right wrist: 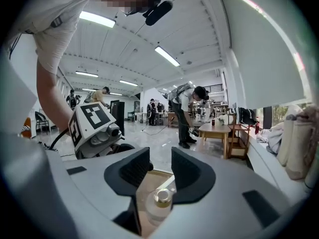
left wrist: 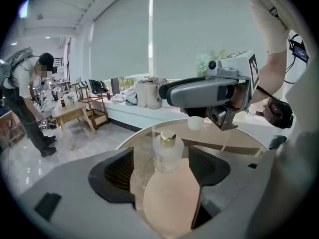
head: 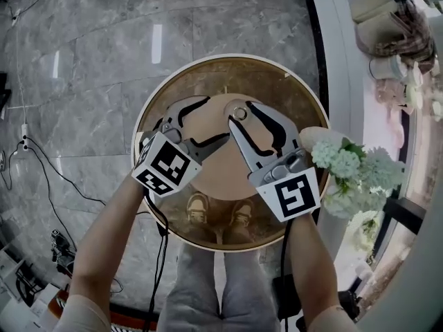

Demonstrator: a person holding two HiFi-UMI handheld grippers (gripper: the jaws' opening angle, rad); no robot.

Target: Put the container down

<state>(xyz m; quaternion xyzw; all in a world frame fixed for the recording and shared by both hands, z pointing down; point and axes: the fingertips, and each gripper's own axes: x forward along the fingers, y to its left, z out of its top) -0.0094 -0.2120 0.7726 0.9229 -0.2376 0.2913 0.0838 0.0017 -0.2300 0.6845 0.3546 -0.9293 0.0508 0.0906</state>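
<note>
Grey marble floor (head: 83,61) lies under a round glass table (head: 277,81) with a pale rim, and white flowers (head: 346,164) stand at its right edge. In the head view the left gripper (head: 217,118) and the right gripper (head: 243,109) reach in over the table's middle with their tips close together. The container (head: 239,113), seen from above as a gold cap, sits right at the right gripper's tips.

In the left gripper view the fingers are released and stand well apart. The small frosted container stands upright on the table just ahead, in line with the gap, and neither pad touches it. The right gripper crosses above and behind it. Behind that is a drawn blind (left wrist: 199,34), and a person (left wrist: 25,93) bends beside a side table (left wrist: 70,113).

In the right gripper view the fingers are likewise spread. The container stands low between them and clear of both pads. The left gripper's marker cube (right wrist: 92,121) shows at the left, under ceiling strip lights (right wrist: 167,56).
</note>
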